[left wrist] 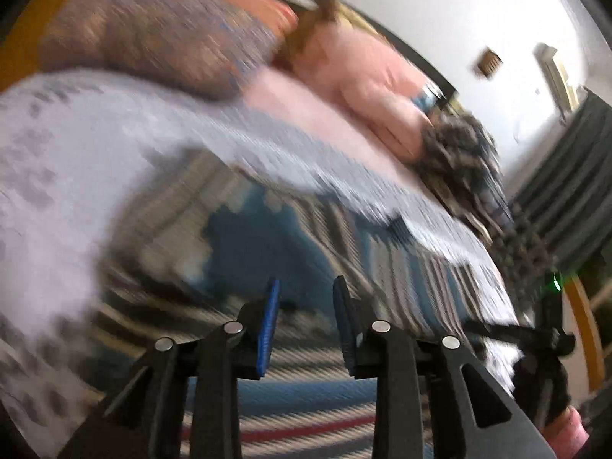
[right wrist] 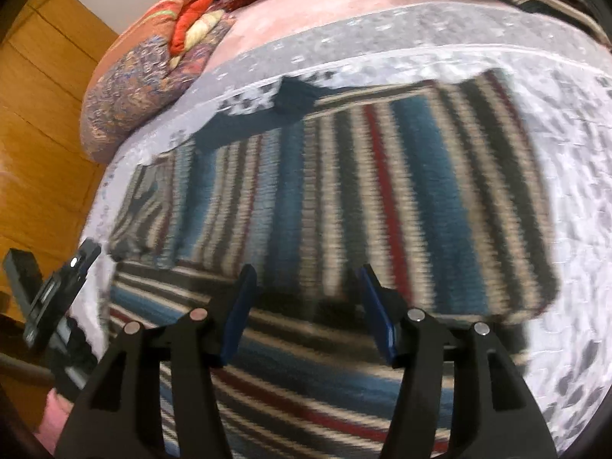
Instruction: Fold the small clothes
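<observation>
Motion blur obscures detail. Striped knit garment [right wrist: 344, 191] lies flat on the pale patterned bedspread [right wrist: 573, 191]. Left tongs [left wrist: 306, 321] and right tongs [right wrist: 306, 310] hover agape, empty.

Seemingly knitted striped garment [right wrist: 382, 199] on matt patterned bedspread [right wrist: 566, 122]

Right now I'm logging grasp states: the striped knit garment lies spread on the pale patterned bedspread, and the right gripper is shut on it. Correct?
Not quite. The right wrist view shows the right gripper open, its blue pads apart with nothing between them. The rest holds: the striped knit garment lies spread on the pale patterned bedspread.
</observation>
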Demonstrator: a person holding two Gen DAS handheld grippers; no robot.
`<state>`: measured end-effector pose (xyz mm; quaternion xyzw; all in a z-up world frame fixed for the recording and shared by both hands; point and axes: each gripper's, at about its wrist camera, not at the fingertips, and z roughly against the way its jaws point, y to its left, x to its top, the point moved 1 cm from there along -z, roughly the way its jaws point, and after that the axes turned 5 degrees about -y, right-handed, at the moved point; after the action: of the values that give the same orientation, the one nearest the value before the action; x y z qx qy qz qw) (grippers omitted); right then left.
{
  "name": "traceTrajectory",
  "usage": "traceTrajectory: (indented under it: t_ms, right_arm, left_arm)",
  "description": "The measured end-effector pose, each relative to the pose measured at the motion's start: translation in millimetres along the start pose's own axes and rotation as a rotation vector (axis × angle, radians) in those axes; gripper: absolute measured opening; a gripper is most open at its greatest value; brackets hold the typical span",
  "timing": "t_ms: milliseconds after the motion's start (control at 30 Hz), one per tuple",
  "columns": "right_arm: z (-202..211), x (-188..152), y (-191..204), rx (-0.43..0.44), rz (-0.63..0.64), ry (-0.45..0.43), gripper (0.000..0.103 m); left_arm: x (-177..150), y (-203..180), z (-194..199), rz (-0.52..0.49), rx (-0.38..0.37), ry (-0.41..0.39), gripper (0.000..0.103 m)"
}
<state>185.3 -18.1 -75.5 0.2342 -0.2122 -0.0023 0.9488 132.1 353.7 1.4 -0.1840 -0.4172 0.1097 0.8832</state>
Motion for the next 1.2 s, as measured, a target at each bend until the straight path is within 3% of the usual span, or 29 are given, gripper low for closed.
traceTrajectory:
  t_ms: [100, 233, 333, 467, 633, 667, 800, 833, 1033, 1200]
  right_arm:
    - [-14, 9, 31, 0.061, -0.002, 0.044, 0.056]
    - [-37, 26, 77, 0.143, -0.004, 0.076, 0.056]
    - [-56, 34, 105, 0.168, 0.010, 0.112, 0.056]
    - [-80, 34, 129, 0.138, 0.052, 0.160, 0.056]
    - [-109, 35, 130, 0.153, -0.007, 0.203, 0.059]
    - [-116, 36, 130, 0.160, -0.017, 0.216, 0.056]
    - [-123, 33, 137, 0.123, 0.057, 0.215, 0.024]
    - [-119, 34, 139, 0.130, 0.072, 0.206, 0.021]
    - [-75, 47, 137, 0.130, 0.122, 0.114, 0.017]
    - [-83, 45, 114, 0.064, 0.086, 0.142, 0.018]
  left_arm:
    - [6, 28, -19, 0.051, 0.061, 0.046, 0.030]
    - [-11, 43, -54, 0.046, 0.119, 0.150, 0.027]
    - [-13, 47, -57, 0.039, 0.098, 0.144, 0.027]
    - [-8, 57, -48, 0.119, 0.044, 0.126, 0.026]
    - [-2, 52, -38, 0.094, 0.063, 0.075, 0.027]
    - [-1, 51, -37, 0.092, 0.067, 0.065, 0.027]
    - [4, 52, -31, 0.093, 0.075, 0.031, 0.027]
    - [5, 51, -29, 0.091, 0.076, 0.022, 0.027]
    - [8, 39, -26, 0.053, 0.051, 0.011, 0.028]
    - [-1, 27, -49, 0.009, 0.064, 0.080, 0.029]
